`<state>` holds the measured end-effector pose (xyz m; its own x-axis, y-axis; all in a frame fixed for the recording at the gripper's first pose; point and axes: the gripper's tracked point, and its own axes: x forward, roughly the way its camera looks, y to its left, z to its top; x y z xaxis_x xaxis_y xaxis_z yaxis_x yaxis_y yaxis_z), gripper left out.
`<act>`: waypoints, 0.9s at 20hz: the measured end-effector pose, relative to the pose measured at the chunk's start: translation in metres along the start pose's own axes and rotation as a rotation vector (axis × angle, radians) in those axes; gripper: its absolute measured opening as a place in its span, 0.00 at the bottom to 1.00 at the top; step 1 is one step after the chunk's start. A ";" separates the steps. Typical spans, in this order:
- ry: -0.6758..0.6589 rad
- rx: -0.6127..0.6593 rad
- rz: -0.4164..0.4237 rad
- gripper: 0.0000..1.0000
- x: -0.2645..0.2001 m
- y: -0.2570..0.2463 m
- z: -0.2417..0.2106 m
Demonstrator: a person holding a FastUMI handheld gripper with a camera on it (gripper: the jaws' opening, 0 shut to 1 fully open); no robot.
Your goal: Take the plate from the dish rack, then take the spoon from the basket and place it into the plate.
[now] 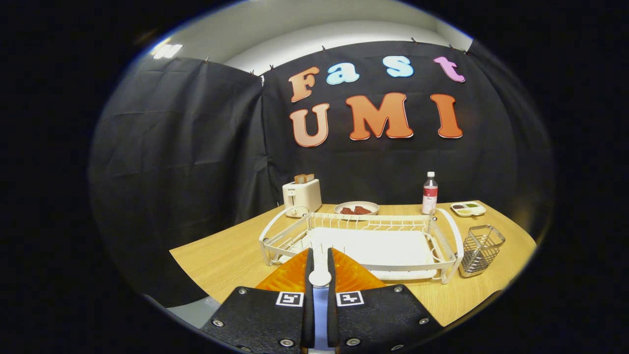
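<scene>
**Spoon pinched between the fingers above the orange plate**

Nearest to me, the gripper (319, 265) has its fingers drawn narrow, both pressing on the spoon (320, 278); its pale round end shows between the tips and its light handle runs back down the slot between them; I cannot tell whether that round end is the bowl or the handle's tip. Directly under and just ahead of the fingers lies the orange plate (354, 275), spreading out on either side of them, on the wooden table (226, 255), in front of the dish rack; I cannot tell whether the spoon touches the plate or hangs just above it.

Beyond the plate I see the white dish rack (361, 241), its wire rim around a white tray; just beside its right end stands the wire basket (481, 248), tilted a little in this lens. Farther back, near the cloth wall, I see a white toaster (301, 196) with bread in its slots, a shallow bowl (357, 208) with dark pieces in it, a bottle (430, 192) with a white cap, and a small divided dish (468, 209) off to the right.
</scene>
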<state>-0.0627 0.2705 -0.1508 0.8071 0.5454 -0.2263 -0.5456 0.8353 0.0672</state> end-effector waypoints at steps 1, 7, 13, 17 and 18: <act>0.011 0.002 0.010 0.10 0.005 0.003 -0.004; 0.048 -0.001 0.039 0.10 0.016 0.008 -0.019; 0.078 0.017 0.001 0.20 0.015 -0.006 -0.026; 0.062 0.035 -0.037 0.48 0.013 -0.021 -0.019; 0.057 0.038 -0.048 0.57 0.011 -0.026 -0.016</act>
<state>-0.0433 0.2538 -0.1709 0.8172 0.5010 -0.2848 -0.4970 0.8629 0.0918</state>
